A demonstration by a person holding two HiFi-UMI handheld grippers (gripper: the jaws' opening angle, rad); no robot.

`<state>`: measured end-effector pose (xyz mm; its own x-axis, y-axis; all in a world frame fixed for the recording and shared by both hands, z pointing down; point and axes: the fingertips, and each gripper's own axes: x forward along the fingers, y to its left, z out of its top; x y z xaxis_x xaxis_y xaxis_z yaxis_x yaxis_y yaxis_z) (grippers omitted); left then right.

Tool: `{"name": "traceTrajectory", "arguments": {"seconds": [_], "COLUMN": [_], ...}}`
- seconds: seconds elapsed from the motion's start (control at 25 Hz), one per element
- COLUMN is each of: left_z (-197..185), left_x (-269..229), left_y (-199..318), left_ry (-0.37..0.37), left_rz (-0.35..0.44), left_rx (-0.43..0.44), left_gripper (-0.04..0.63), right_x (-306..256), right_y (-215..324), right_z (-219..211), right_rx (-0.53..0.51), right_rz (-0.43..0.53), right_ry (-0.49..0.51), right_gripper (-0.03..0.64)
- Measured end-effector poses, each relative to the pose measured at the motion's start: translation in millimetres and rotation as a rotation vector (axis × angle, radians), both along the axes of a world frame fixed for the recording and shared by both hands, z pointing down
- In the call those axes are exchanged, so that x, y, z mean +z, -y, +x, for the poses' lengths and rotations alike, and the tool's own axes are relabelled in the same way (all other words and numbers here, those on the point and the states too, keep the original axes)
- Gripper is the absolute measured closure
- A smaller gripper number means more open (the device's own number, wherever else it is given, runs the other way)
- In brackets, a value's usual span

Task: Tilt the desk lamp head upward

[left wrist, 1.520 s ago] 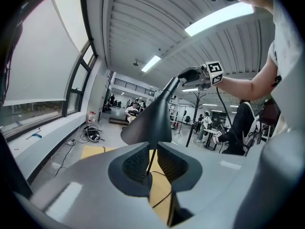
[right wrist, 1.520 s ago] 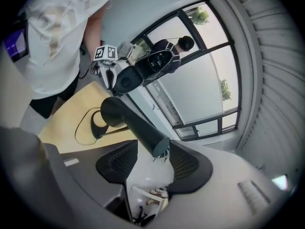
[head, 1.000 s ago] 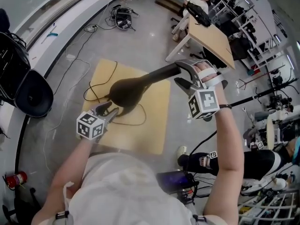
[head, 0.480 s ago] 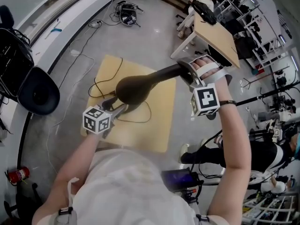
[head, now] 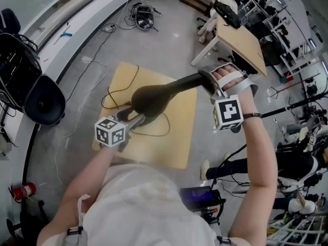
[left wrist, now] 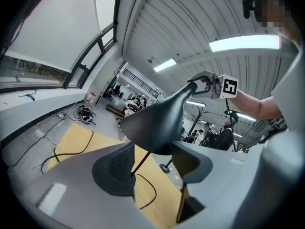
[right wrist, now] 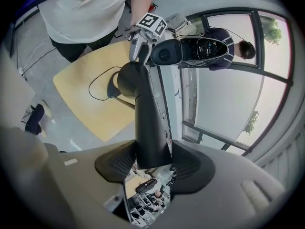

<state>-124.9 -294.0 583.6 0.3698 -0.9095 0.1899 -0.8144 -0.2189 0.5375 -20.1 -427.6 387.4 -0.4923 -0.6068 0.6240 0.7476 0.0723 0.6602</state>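
The desk lamp (head: 152, 99) stands on the board (head: 177, 140), a chair (head: 43, 104) to its left.

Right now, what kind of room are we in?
Probably a shared lab or workshop. It has a bare grey floor with loose cables lying about, wooden work desks farther back, and a red fire extinguisher.

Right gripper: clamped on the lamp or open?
Clamped. The right gripper has just been closing its jaws; both pads touch the narrow end of the black lamp head between them.
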Motion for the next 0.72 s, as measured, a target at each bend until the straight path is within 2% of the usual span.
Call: {"name": "traceTrajectory", "arguments": {"seconds": [0.4,0.72], "left_z": [-15,-33], "left_x": [-14,-33], "left_y": [6,8], "left_ry": [0.003,0.061], "left_rz": [0.021,0.048], "left_rx": [-0.034,-0.039], "left_gripper": [0.342,0.339], "right_x": [-1,1], "right_y": [4,11], "right_z": [0,1], "right_rx": [0.021,0.067], "right_rz": [-0.030,-0.063], "right_ry": [0.011,0.049], "right_gripper": [0.376,0.380]}}
